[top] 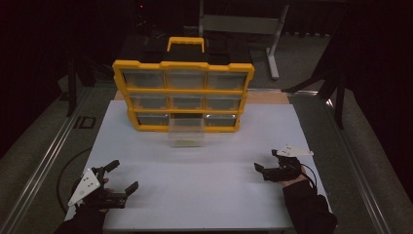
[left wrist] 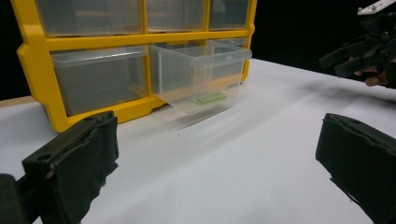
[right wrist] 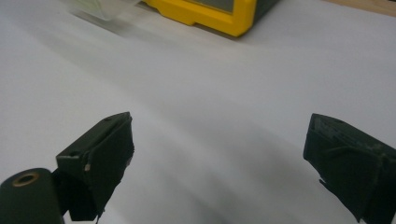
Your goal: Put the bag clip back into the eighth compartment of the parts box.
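A yellow organizer cabinet (top: 183,92) with clear drawers stands at the back of the white table (top: 195,195). Its bottom middle drawer (top: 186,131) is pulled out and holds a small green piece (left wrist: 210,98). My left gripper (top: 122,176) rests open near the front left corner, nothing between its jaws. At the front right, my right gripper (top: 265,161) is also open and empty. The left gripper view shows the cabinet (left wrist: 93,51), the pulled drawer (left wrist: 201,74) and the right gripper (left wrist: 359,58) far right. A cabinet corner (right wrist: 210,14) appears in the right gripper view.
The white surface between the grippers and the cabinet is bare. A grey metal table frame (top: 253,27) stands on the dark floor behind the cabinet. A metal rail (top: 44,161) runs along the table's left side.
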